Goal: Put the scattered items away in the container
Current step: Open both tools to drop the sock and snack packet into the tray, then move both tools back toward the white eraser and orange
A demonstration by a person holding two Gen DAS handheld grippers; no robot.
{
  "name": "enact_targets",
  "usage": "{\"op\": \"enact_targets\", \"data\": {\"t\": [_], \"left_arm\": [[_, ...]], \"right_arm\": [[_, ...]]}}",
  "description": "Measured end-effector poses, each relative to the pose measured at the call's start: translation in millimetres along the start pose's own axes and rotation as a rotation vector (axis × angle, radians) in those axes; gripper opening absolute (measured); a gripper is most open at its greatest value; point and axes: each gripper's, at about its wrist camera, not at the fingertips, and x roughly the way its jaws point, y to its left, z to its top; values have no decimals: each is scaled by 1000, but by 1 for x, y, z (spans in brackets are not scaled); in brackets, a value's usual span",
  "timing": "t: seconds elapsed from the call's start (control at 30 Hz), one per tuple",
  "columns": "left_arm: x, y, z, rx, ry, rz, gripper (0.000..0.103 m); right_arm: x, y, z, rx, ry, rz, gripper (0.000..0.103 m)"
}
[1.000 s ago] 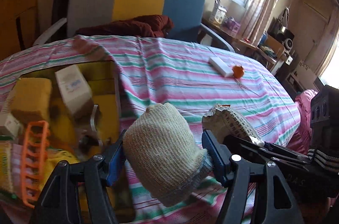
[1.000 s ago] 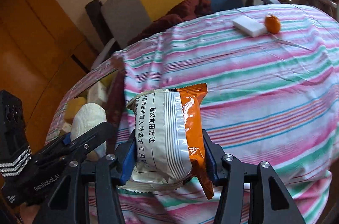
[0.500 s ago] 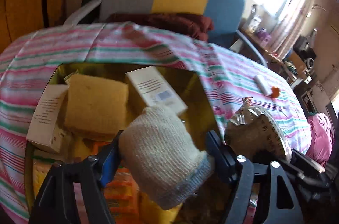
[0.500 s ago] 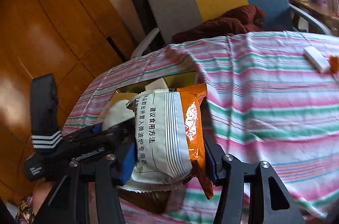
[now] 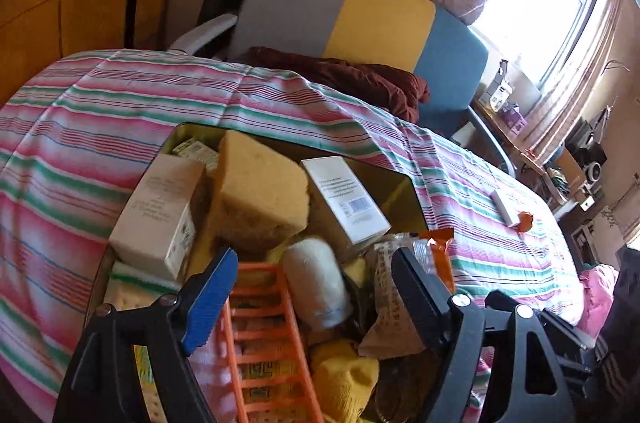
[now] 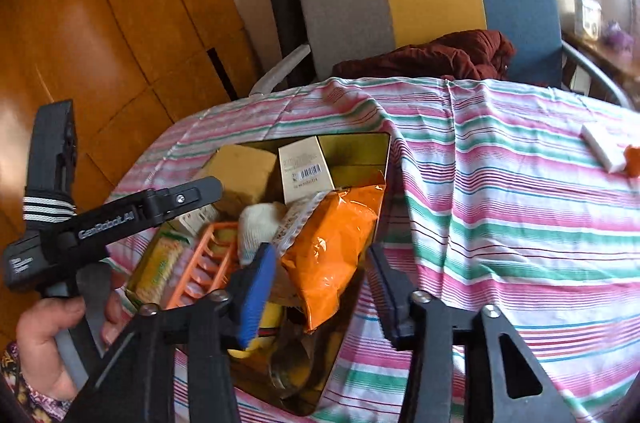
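We see a bench [image 5: 100, 143] covered with a cloth striped in pink, green and white, and behind its far edge a chair [image 5: 360, 19] with a grey, yellow and blue back and a dark red cloth [image 5: 360, 83] on its seat. Toward the left end of the bench sits the container [image 6: 384, 159], a gold-coloured rectangular tin piled with things. The left hand-held gripper [image 5: 314, 257] hangs over its near part with its jaws spread and just now widening, the pads touching nothing. The right hand-held gripper [image 6: 320, 251] hangs beside it, over the container's right side; its jaws have just been narrowing, yet they stand apart and clear of the packet that lies below them. A hand [image 6: 52, 335] grips the left tool's handle. Inside the container we find a tan sponge [image 5: 256, 195] at the far end, with a white carton [image 5: 160, 211] to its left and a second, barcoded carton [image 5: 348, 199] to its right. An orange plastic rack [image 5: 264, 339] lies along the near left side. The orange snack packet [image 6: 328, 247] leans against the right wall, and the rolled white glove [image 5: 316, 279] lies between rack and packet. Toward the bench's far right edge, well apart from the container, rest a small white block [image 5: 505, 208] and, touching it, a small orange thing [image 5: 525, 221].
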Motion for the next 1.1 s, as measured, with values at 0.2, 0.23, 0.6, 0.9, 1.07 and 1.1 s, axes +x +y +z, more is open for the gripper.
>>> {"op": "enact_targets", "data": {"t": [0.2, 0.23, 0.6, 0.9, 1.07, 1.1], "left_arm": [[-2, -4, -18, 72, -1, 81, 80], [-1, -4, -20, 74, 3, 83, 80], [-16, -21, -26, 77, -45, 30, 80], [-6, -90, -38, 149, -18, -115, 82], [10, -150, -52, 270, 38, -156, 82], [16, -163, -54, 293, 55, -164, 82]], "right_arm": [[23, 13, 5, -73, 34, 11, 29], [30, 16, 6, -89, 43, 1, 28], [27, -10, 4, -34, 37, 53, 29], [-25, -94, -24, 184, -42, -56, 49], [-32, -144, -39, 288, -24, -123, 49], [-34, -151, -42, 302, -22, -132, 49]]}}
